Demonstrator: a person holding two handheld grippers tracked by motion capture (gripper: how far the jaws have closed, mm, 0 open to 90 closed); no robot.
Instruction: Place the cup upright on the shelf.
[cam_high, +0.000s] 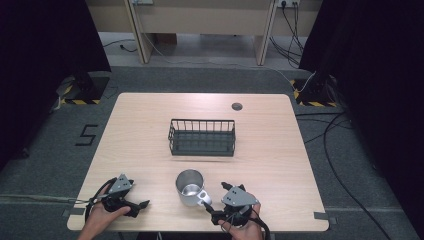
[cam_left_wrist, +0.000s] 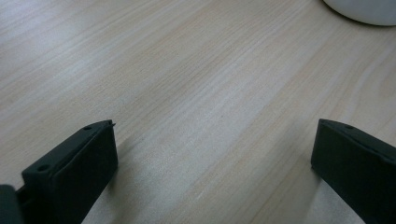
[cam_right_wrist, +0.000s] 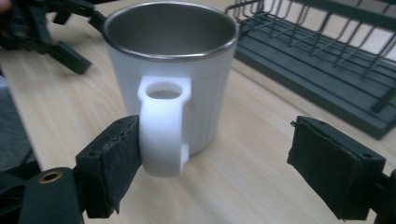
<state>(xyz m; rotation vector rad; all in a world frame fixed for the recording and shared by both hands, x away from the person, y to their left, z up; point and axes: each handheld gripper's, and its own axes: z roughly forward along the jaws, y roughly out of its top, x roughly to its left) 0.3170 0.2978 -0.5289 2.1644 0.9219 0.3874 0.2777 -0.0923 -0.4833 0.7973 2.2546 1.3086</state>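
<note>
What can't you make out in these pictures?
- Left gripper view: the mug is cut off by the top edge.
- Right gripper view: the basket is cut off by the right edge, and the mug's inside bottom is hidden by its own wall.
- High view: the dark round spot on the table is too small to identify.

Seen from the high view, two hand-held grippers are kept low at the near edge of the table. The left gripper (cam_high: 141, 207) is gripped by the left hand (cam_high: 102, 215) and pointed to the right, its grey plate turned upward and its cable looped beside the wrist. In the left gripper view its two black jaws are seen set wide apart, tips angled down. The right gripper (cam_high: 218, 202) is held in the right hand (cam_high: 245, 230) and aimed forward and to the left – its jaws likewise spread wide in the right gripper view. Both forearms are brought in from the bottom edge.
</note>
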